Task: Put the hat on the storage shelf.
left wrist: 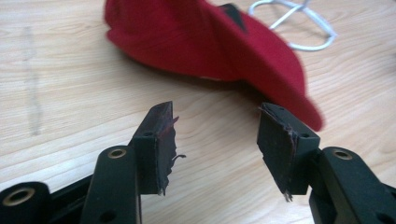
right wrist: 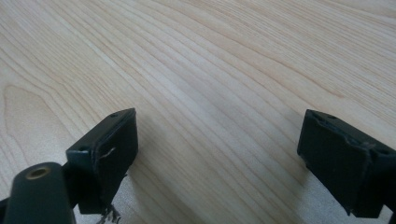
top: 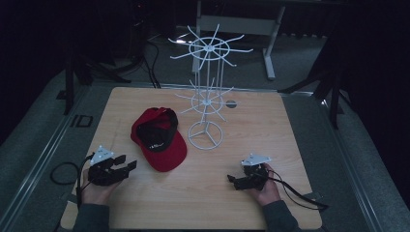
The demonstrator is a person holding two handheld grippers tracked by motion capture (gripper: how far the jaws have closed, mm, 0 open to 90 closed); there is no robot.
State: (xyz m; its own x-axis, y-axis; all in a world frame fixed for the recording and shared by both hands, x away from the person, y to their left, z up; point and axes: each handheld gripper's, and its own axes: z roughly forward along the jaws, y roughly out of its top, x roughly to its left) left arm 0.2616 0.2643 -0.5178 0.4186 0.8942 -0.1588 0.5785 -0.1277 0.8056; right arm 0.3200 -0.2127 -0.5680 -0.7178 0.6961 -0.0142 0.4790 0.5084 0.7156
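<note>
A red baseball cap (top: 158, 139) with a black lining lies upside down on the wooden table (top: 270, 130), left of centre. Just right of it stands a white wire display rack (top: 207, 87) on a ring base. My left gripper (top: 129, 165) hovers near the table's front left, a short way from the cap's brim (left wrist: 280, 74), open with nothing between its pads (left wrist: 161, 149). At the front right my right gripper (top: 232, 181) points left over bare wood, its jaws wide open and empty (right wrist: 217, 154).
The rack's ring base (left wrist: 299, 28) lies just beyond the cap. A small round grey disc (top: 231, 103) sits on the table behind the rack. Cables (top: 63, 171) trail off both grippers past the table's front corners. A metal frame (top: 268, 43) stands on the floor beyond.
</note>
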